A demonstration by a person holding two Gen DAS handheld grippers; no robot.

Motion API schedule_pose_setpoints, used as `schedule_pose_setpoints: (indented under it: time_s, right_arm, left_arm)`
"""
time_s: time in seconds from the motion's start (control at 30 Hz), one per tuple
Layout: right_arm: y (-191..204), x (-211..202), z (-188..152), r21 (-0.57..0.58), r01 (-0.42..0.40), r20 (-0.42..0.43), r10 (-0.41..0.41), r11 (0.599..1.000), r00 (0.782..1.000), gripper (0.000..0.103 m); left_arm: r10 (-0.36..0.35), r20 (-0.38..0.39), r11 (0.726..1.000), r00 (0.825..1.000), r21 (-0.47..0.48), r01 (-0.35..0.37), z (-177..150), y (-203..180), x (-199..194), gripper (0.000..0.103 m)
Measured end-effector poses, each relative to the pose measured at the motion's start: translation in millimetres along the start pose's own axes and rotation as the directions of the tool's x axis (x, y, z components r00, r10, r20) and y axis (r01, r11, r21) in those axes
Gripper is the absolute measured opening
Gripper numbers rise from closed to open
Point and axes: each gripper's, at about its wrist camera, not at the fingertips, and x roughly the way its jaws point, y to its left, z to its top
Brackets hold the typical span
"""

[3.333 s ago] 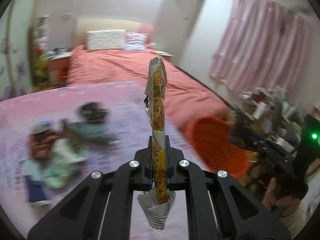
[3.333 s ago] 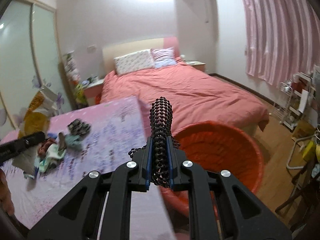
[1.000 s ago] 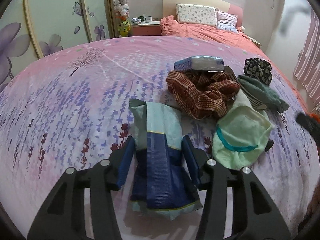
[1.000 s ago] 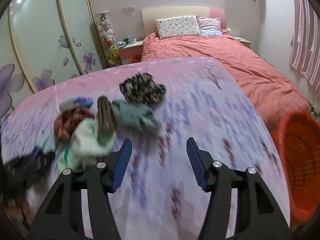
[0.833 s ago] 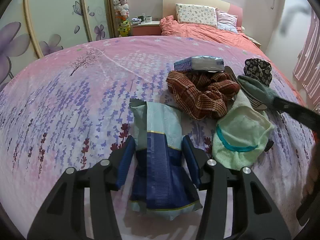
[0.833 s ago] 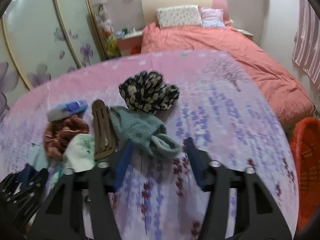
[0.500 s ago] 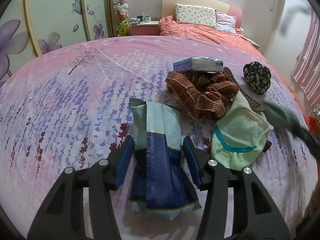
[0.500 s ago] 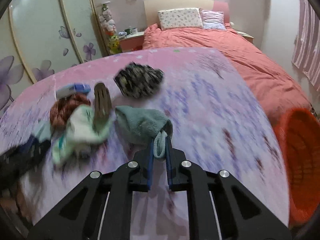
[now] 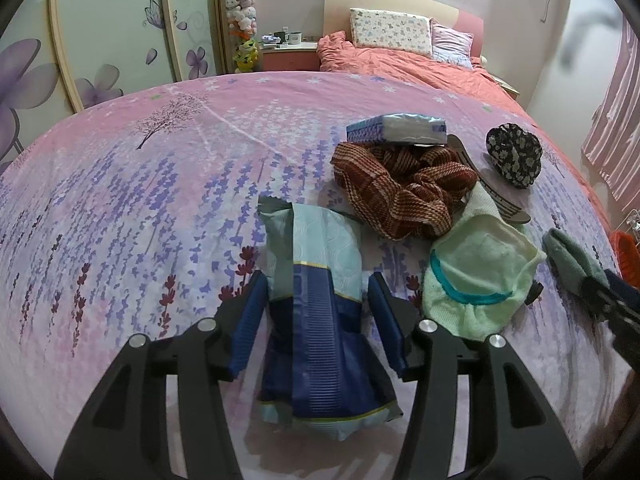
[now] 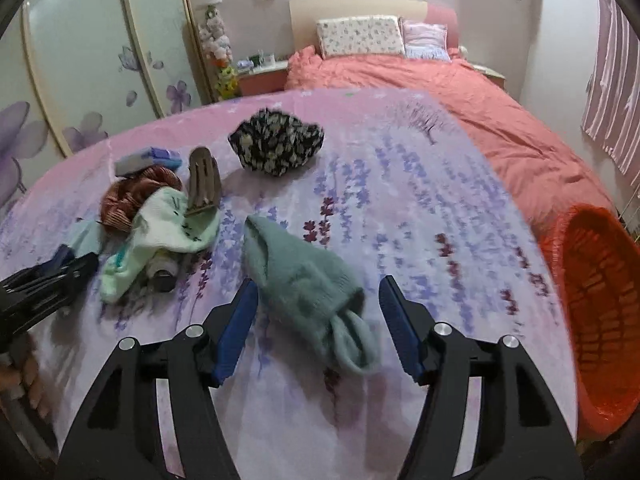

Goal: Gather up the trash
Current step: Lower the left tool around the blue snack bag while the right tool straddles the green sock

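Observation:
A blue and pale teal snack wrapper (image 9: 316, 300) lies flat on the pink floral cloth between the fingers of my open left gripper (image 9: 318, 300); the pads stand on either side of it. My right gripper (image 10: 318, 308) is open around a grey-green knitted sock (image 10: 304, 284) that lies loose on the cloth. An orange basket (image 10: 600, 300) stands off the right edge of the table. The left gripper shows at the left in the right wrist view (image 10: 44, 284).
A pile lies mid-table: a red-brown scarf (image 9: 400, 184), a tissue pack (image 9: 396, 128), a pale green cloth (image 9: 476, 272), a brown insole (image 10: 204, 180) and a black floral cap (image 10: 276, 146). A bed with a coral cover (image 10: 460, 92) stands behind.
My right gripper was shut on the grey-green sock and dragged it away from the pile; it has now opened and the sock lies between its fingers. The left gripper has stayed open around the wrapper.

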Motion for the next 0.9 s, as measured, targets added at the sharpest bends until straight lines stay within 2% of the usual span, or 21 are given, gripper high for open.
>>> schedule_pose_setpoints:
  time_s: [0.03,0.4,0.57,0.6,0.63,0.7,0.9]
  right_arm:
    - [2.0,7.7,0.7,0.000,-0.001,-0.035,0.001,1.000,0.999,0.053]
    - [4.1,11.8,2.4,-0.007,0.023,-0.039,-0.024,1.000,0.999,0.053]
    - [5.2,12.6,1.3,-0.013,0.024,-0.041,-0.024,1.000,0.999,0.056]
    - [6.0,13.3,1.8,-0.016,0.020,-0.043,-0.021,1.000,0.999,0.060]
    - [7.9,14.8,1.8,-0.028,0.016,-0.048,-0.018,0.999,0.999,0.063]
    - [12.1,16.0,2.1,-0.047,0.032,-0.050,-0.034,0.998,0.998,0.064]
    - [9.5,16.5,2.5,-0.043,0.026,-0.050,-0.028,0.999,0.998,0.065]
  left_arm:
    - [0.000,0.000,1.000,1.000,0.000,0.000,0.0,0.1,0.1,0.052]
    - [-0.044,-0.001,0.999,0.999,0.008,0.044,0.6,-3.4,0.4,0.065]
    - [-0.071,0.002,0.997,0.997,0.016,0.071,0.5,-1.5,-0.6,0.067]
    - [-0.061,0.000,0.998,0.998,0.026,0.061,0.0,-2.1,-0.7,0.070]
    - [-0.044,-0.005,0.998,0.999,0.034,0.044,-1.1,-3.4,-0.8,0.078]
    - [-0.044,-0.016,0.999,0.999,0.025,0.044,-3.4,-0.9,-0.5,0.087]
    - [-0.030,-0.031,0.999,0.999,0.036,0.031,-4.4,0.2,3.7,0.094]
